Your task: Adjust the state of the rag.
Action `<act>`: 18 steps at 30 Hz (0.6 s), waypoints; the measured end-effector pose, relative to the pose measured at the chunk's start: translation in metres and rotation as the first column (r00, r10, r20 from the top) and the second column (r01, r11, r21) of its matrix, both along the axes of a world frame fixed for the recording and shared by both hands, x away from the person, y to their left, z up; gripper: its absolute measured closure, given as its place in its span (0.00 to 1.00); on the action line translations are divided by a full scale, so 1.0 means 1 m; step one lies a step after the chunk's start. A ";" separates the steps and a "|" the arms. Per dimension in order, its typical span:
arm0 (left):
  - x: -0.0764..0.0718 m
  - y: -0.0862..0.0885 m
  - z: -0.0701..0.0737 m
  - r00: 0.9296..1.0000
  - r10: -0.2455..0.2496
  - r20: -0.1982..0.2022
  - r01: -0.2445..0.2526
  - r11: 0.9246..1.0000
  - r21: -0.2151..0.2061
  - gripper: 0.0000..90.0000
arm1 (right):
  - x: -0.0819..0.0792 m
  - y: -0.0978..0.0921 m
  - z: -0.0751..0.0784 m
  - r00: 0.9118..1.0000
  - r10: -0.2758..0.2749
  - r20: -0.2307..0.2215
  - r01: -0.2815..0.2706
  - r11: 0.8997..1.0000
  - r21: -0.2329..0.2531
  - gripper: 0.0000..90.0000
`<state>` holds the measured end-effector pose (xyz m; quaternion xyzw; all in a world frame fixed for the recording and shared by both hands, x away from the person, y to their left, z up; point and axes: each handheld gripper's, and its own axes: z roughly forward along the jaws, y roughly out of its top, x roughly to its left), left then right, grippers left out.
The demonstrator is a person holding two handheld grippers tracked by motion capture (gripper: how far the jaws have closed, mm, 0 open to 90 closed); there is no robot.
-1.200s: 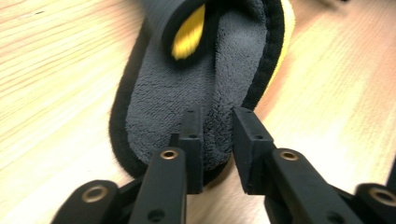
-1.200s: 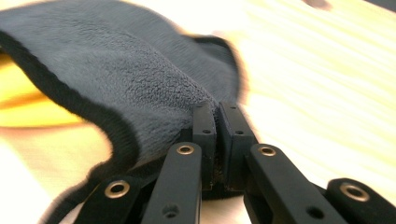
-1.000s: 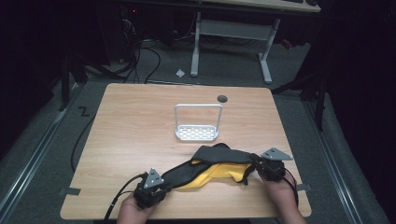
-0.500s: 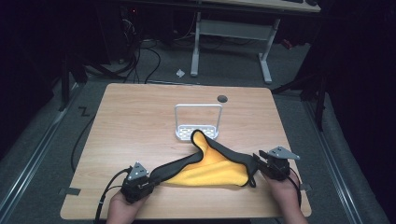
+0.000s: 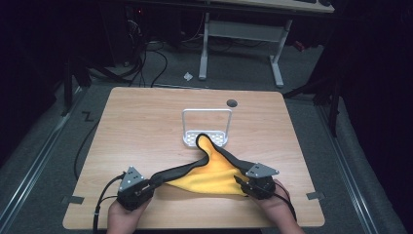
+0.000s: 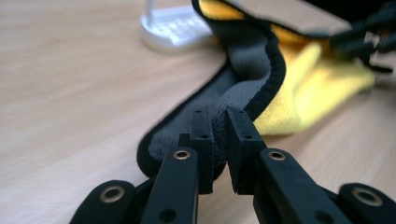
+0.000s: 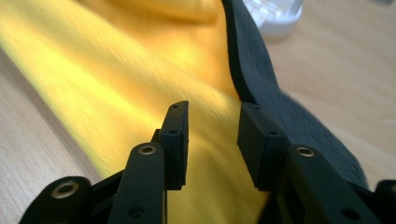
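Right now my left gripper [image 6: 219,140] is nearest, its jaws pinched tight on the grey, black-edged hem of the cloth [image 5: 214,168] at the table's [image 5: 146,126] front left. My right gripper [image 7: 212,140] sits at the front right with its jaws parted over the yellow face of the cloth, gripping nothing, the dark hem just beside one jaw. From there the cloth lies spread between both hands and runs back in a peak to the white wire rack [image 5: 207,129], where its far corner rests on the perforated base. I judge the step to be spreading it flat: I should keep the left pinch firm and low, close the right jaws on the hem rather than the yellow middle, then draw both corners apart evenly so the peak slides off the rack without dragging it. Against half a second ago, the cloth looks a little flatter, and the hands sit much as they did.
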<state>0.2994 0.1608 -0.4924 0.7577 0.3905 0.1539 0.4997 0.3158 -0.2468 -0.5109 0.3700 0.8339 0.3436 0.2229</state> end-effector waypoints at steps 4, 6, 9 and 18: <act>0.000 0.015 0.008 0.999 0.046 0.023 -0.046 0.999 -0.025 0.91 | 0.004 -0.003 -0.008 0.999 -0.021 -0.035 0.019 0.999 -0.045 0.72; 0.002 0.027 0.013 0.996 0.081 0.032 -0.079 0.995 -0.052 0.91 | 0.008 -0.007 -0.014 0.997 -0.041 -0.064 0.037 0.997 -0.067 0.73; 0.002 0.030 0.014 0.995 0.090 0.036 -0.088 0.995 -0.050 0.92 | 0.010 -0.010 -0.013 0.995 -0.044 -0.090 0.040 0.998 -0.041 0.80; 0.010 0.049 0.009 0.984 0.176 0.020 -0.175 0.984 -0.045 0.91 | -0.010 0.001 -0.009 0.983 0.102 -0.152 -0.104 0.995 -0.003 0.98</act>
